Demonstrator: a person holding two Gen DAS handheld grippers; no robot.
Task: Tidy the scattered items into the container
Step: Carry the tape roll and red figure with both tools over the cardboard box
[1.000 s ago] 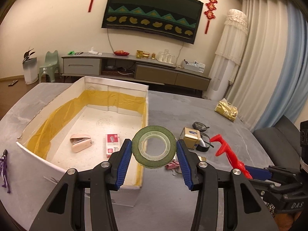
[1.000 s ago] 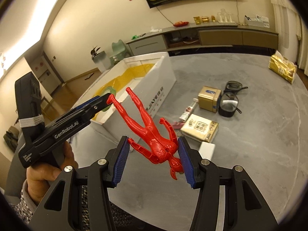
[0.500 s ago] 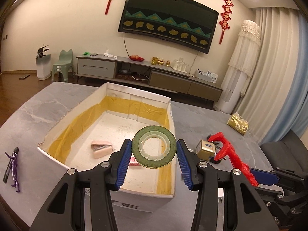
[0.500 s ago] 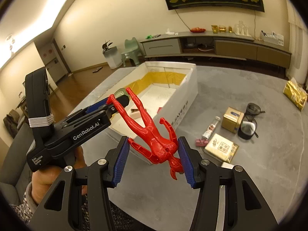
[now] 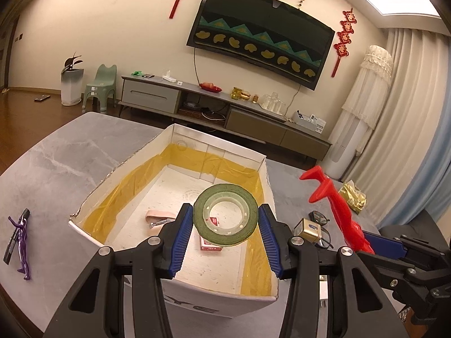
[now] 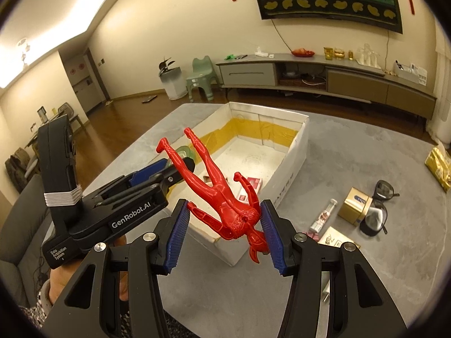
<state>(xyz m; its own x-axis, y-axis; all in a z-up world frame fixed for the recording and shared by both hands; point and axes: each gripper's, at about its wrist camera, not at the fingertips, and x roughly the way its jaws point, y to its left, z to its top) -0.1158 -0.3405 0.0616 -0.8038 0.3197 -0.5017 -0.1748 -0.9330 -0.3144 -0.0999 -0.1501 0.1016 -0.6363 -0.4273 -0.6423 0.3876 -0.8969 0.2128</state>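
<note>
My left gripper (image 5: 225, 226) is shut on a green tape roll (image 5: 225, 214), held above the near end of the white foam box (image 5: 124, 166) with yellow tape lining. On the box floor lie a pink stapler (image 5: 157, 217) and a red-and-white card pack (image 5: 210, 244). My right gripper (image 6: 225, 226) is shut on a red toy figure (image 6: 222, 197), head down, over the box's near corner (image 6: 225, 250). The same red figure (image 5: 335, 208) shows at the right in the left wrist view. The left gripper's body (image 6: 112, 208) with the tape (image 6: 184, 152) sits left of it.
On the grey table right of the box lie a gold box (image 6: 355, 205), black glasses (image 6: 377, 208), a small tube (image 6: 324, 215), a flat printed pack (image 6: 336, 238) and a gold bag (image 6: 439, 163). A purple figure (image 5: 22, 246) and a black pen (image 5: 14, 238) lie left. A hand (image 6: 67, 278) holds the left gripper.
Both grippers have risen and moved over the box's near end, each still holding its item. The box now sits lower and more centred in both views.
</note>
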